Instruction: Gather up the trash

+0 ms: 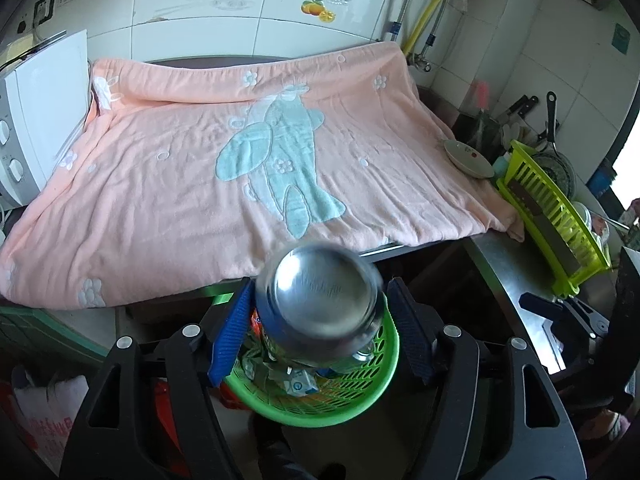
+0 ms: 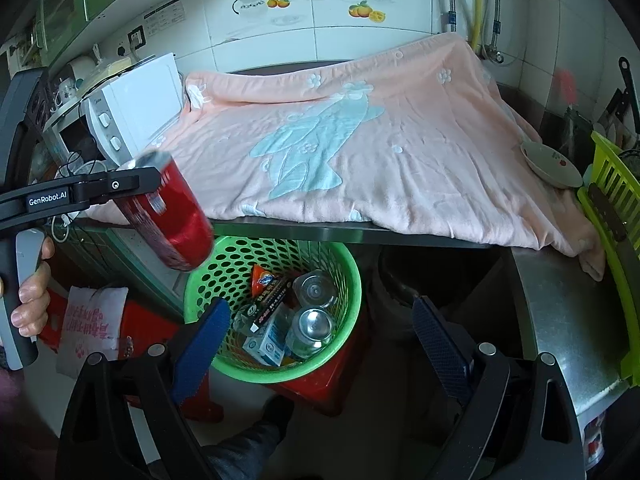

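Red can point(image 2: 170, 216) (blurred, silver base toward the left wrist camera) sits between the left gripper's point(image 1: 320, 322) spread blue pads, above the green basket point(image 2: 224, 264); right gripper point(image 2: 320, 340) gapes wide, empty.

White tiled wall point(image 1: 280, 20) with fruit decals fills the upper frame; a pink blanket point(image 1: 200, 184) covers the tabletop point(image 2: 568, 320) below it.
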Motion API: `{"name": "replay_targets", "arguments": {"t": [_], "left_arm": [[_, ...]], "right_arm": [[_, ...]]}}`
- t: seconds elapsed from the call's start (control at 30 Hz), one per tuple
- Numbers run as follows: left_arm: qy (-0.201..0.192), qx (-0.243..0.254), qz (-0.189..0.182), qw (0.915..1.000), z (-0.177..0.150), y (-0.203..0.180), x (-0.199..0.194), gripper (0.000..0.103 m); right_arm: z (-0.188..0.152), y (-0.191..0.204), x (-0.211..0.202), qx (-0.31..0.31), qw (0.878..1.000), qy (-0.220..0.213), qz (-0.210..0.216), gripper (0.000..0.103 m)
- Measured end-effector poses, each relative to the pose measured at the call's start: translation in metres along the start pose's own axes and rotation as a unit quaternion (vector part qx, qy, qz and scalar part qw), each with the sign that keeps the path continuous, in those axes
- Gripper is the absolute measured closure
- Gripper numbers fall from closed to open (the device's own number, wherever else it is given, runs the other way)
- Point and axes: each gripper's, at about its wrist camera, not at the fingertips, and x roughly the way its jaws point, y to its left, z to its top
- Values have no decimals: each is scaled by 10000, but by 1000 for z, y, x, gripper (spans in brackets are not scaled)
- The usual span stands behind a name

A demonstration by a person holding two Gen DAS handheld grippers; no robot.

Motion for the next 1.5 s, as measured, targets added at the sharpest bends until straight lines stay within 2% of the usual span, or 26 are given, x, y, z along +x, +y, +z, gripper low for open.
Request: {"name": "replay_targets", "arguments": {"t": [0.5,0.87,1.33,1.4,1.5], "left_arm": [[15,42,74,10000,-6,2,-8,31],[-337,74,253,9991,-9,5,-24,29],[-842,468,740,9926,-14,0,-46,29],[-894,481,810,9915,-15,-2,-51,19],[-1025,582,995,9880,-16,-8,-58,13]], "right_arm": [[-1,-8,-5,109,9999,-56,2,14],[4,-1,-8,9,9999,-114,-24,13],[10,5,-11,9,9996,-272,-53,11],[11,7,-12,-15,9996,-293,-48,11],[12,9,-15,-48,9994,-341,-55,11]]}}
